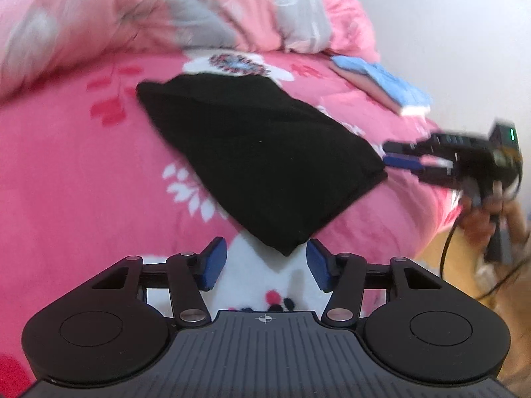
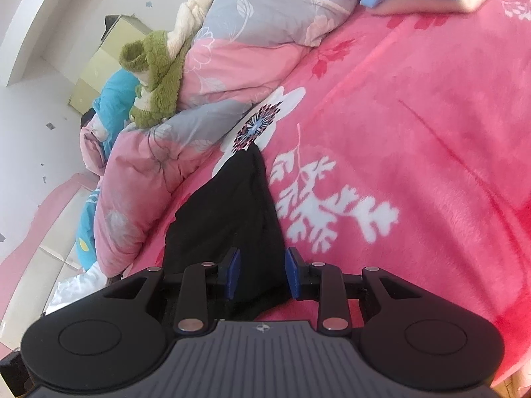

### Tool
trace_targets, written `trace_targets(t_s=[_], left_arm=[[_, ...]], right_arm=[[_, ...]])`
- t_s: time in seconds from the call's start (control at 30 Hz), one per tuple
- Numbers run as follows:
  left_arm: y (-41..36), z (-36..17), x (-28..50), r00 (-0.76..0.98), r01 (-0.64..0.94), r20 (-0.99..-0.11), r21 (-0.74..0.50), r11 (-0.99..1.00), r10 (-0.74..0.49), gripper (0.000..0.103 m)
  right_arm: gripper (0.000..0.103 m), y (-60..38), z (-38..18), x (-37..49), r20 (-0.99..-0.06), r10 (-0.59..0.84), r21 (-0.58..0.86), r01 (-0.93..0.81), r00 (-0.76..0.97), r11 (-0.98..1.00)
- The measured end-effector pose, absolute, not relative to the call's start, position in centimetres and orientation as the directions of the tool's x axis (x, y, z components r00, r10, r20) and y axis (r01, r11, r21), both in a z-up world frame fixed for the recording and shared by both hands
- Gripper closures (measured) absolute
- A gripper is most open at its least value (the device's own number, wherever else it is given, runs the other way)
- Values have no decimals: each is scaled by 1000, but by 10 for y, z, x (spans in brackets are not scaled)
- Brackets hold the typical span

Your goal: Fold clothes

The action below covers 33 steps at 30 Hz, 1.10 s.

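**Folded black garment on pink bed, both grippers released**

Folded black fabric garment [image 1: 262, 162] lies flat on the pink floral fleece blanket [image 1: 83, 172], mid-bed. Left gripper [image 1: 266, 267] hovers at its near corner, blue pads [image 1: 215, 262] apart, corner tip just between them, not pinched. Right gripper [image 2: 262, 273] sits at the garment's right end, jaws parted with black cloth between, pads not pressing. Bunched pink-grey floral quilt [image 1: 205, 16] far side; folded blue-and-peach cloth [image 1: 381, 83] far right.

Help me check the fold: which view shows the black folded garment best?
The left wrist view: the black folded garment lies whole on the pink floral blanket. The right wrist view shows it foreshortened, partly hidden by the right gripper.
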State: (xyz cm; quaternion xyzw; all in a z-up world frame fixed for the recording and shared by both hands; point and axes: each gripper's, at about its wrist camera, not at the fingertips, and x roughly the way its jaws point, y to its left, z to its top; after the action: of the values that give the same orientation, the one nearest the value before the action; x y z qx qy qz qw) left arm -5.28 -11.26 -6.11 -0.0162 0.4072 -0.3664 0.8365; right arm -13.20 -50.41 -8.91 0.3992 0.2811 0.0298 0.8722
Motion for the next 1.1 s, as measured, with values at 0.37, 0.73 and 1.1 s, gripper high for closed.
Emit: trace_targets(t_s=[0.37, 0.73, 1.1], left_arm=[[-81, -92, -11, 225, 207, -538, -788, 580, -812, 48], [-87, -104, -4, 231, 118, -583, -778, 617, -779, 99], [-71, -92, -2, 219, 121, -577, -784, 609, -787, 101]], right_arm=[[72, -510, -98, -141, -446, 284, 740, 170, 849, 651], [81, -503, -99, -133, -440, 304, 723, 133, 845, 678], [103, -487, -77, -139, -415, 290, 673, 77, 862, 736]])
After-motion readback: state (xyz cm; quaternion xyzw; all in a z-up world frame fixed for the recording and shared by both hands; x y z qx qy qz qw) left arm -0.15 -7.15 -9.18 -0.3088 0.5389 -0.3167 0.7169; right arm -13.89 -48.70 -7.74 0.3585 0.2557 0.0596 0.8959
